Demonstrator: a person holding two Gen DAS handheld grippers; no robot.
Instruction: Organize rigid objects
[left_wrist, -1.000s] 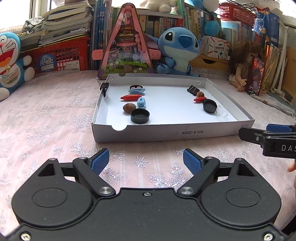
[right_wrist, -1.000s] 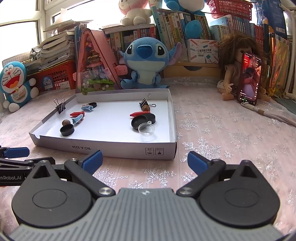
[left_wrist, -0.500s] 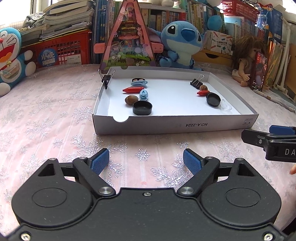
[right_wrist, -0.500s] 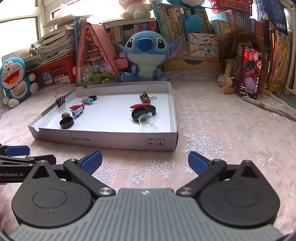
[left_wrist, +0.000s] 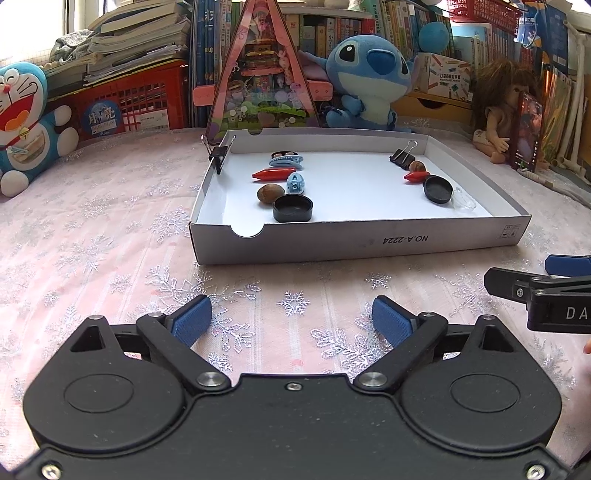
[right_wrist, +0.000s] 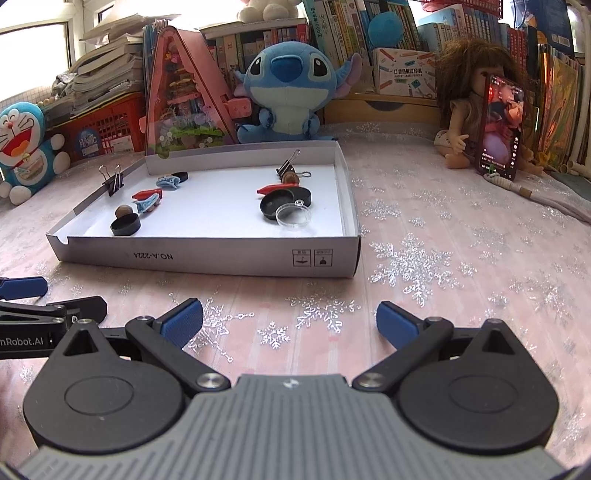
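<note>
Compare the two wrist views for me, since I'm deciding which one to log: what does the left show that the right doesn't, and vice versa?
Only the left wrist view shows the left gripper with its jaws wide, which have just been opening, nothing between them.

Only the right wrist view shows the right gripper with open, empty jaws, and the phone screen face-on.

Both show the white tray, its two black caps, the clear lid, binder clips, and the blue plush behind.

2 black grippers, left gripper (left_wrist: 291, 319) and right gripper (right_wrist: 289, 319), blue-padded jaws, silver screws, white lettering.
</note>
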